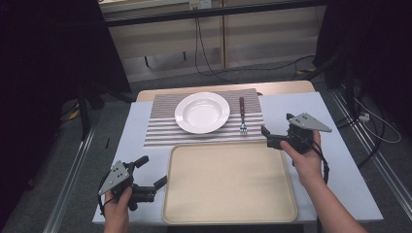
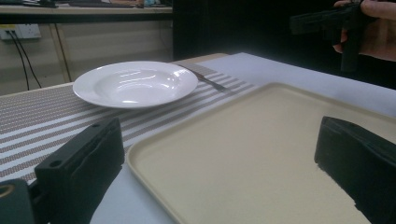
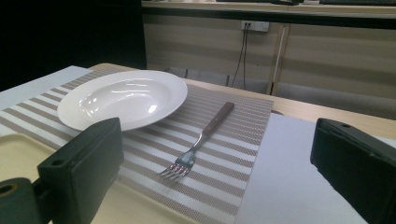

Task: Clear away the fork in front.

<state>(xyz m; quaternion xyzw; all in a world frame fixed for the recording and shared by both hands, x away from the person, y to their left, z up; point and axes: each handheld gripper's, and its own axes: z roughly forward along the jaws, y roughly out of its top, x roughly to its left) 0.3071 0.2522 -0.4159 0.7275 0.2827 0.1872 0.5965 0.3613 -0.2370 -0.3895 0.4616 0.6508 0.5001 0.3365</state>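
Fork (image 1: 242,115) lies flat on striped placemat (image 1: 165,124), just right of white plate (image 1: 202,112), not touching it. Long axis runs near-to-far across table: brown handle toward far edge, tines toward person, ending close to far rim of beige tray (image 1: 291,194). Left gripper (image 1: 153,172) at tray's left edge, jaws wide apart, holding nothing. Right gripper (image 1: 277,130) just beyond tray's far right corner, near fork tines (image 3: 173,171), jaws spread wide, empty.

No legible text or labels anywhere.
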